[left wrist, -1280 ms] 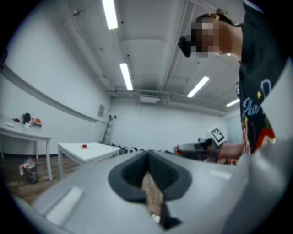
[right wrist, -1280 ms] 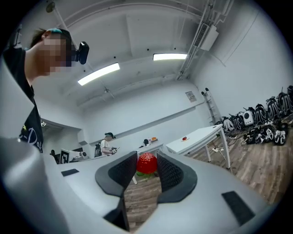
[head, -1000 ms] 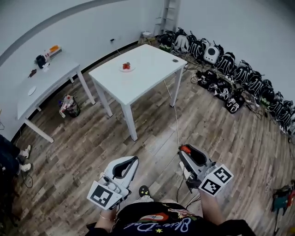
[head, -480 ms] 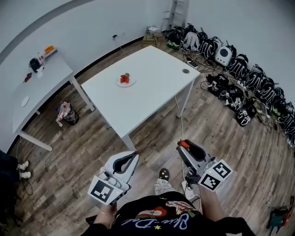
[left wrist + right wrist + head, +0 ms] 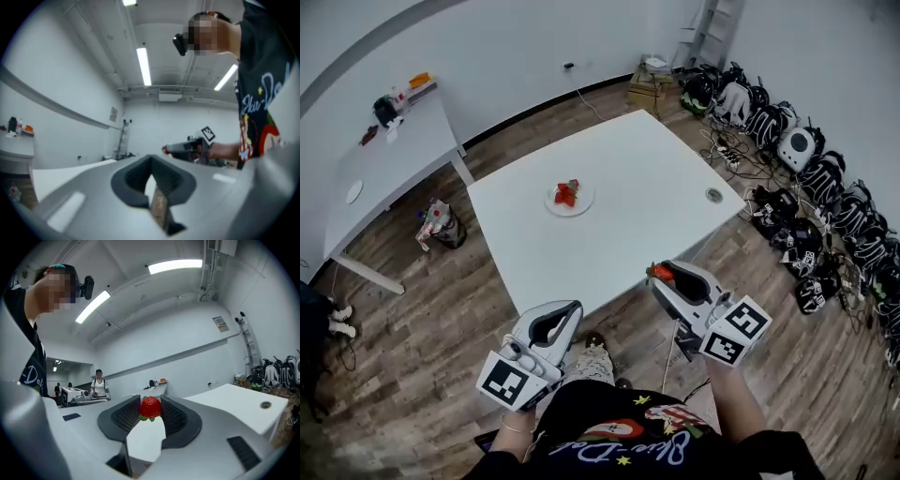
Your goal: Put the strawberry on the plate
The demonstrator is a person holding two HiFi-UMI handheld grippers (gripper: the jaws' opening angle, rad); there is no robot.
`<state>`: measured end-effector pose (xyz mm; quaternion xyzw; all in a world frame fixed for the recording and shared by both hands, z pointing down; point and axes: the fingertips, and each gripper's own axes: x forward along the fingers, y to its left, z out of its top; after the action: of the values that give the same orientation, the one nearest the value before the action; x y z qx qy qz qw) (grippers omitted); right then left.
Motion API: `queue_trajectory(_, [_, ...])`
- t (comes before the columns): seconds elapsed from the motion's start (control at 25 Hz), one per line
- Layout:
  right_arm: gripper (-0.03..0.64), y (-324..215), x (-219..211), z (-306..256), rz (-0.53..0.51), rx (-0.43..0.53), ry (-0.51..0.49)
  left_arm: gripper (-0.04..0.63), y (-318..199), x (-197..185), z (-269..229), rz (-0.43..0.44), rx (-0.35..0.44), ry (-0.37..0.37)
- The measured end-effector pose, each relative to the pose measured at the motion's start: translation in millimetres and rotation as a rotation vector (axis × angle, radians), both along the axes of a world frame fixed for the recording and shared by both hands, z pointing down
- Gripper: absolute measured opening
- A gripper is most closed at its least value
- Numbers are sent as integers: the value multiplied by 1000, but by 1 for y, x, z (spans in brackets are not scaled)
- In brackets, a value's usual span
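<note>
A white plate (image 5: 585, 202) sits near the middle of the white table (image 5: 637, 169), with red strawberry pieces (image 5: 566, 194) on it. My right gripper (image 5: 663, 274) is over the table's near edge, well short of the plate, shut on a red strawberry (image 5: 659, 272). In the right gripper view the strawberry (image 5: 150, 407) is pinched between the dark pads (image 5: 174, 416) at the tips of the right gripper (image 5: 151, 409). My left gripper (image 5: 553, 323) hangs below the table's front edge, jaws together with nothing in them; the left gripper (image 5: 152, 180) shows the same in its own view.
A small round grommet (image 5: 713, 195) is set in the table's right side. A second white table (image 5: 384, 155) with small items stands at the left, a bag (image 5: 439, 223) on the floor beside it. Backpacks (image 5: 797, 150) line the right wall. A person (image 5: 98, 383) stands far off.
The table has come much closer and now lies just ahead of both grippers. The right gripper still carries the strawberry; both grippers hold the same pose.
</note>
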<state>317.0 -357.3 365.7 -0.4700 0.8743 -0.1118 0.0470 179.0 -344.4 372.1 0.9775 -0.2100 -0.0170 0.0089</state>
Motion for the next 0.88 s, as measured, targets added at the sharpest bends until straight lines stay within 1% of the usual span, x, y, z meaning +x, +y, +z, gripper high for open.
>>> queue_trajectory(0.12, [144,-71,5,1,-44,0,40,0,-60,4,0,-57,-10,29])
queue_trajectory(0.28, [144,-155,0,11,-95,-41,71,0,-127,3,2,-91,14,-5])
queue_trajectory(0.36, [144,-194,-6,24,-129,-69,113,-1,-155,1,5,-115,7,-7])
queue_trajectory(0.44, [144,-232,-14,45,-167,-109,210,0,-179,-3,7,-149,-11,10])
queue_trajectory(0.52, [144,-265,-20,74,-215,-160,354,0,-194,-4,13,-191,-45,22])
queue_trajectory(0.6, [144,-299,-26,106,-264,-212,494,-1,-204,-6,23,-220,-72,3])
queue_trajectory(0.68, [144,-333,-33,140,-306,-277,608,-1,-215,-12,30,-241,-97,-10])
queue_trajectory(0.8, [144,-362,-44,187,-364,-360,734,0,-229,-30,43,-294,-131,7])
queue_trajectory(0.88, [144,-373,-47,212,-411,-387,842,0,-238,-45,49,-337,-131,3])
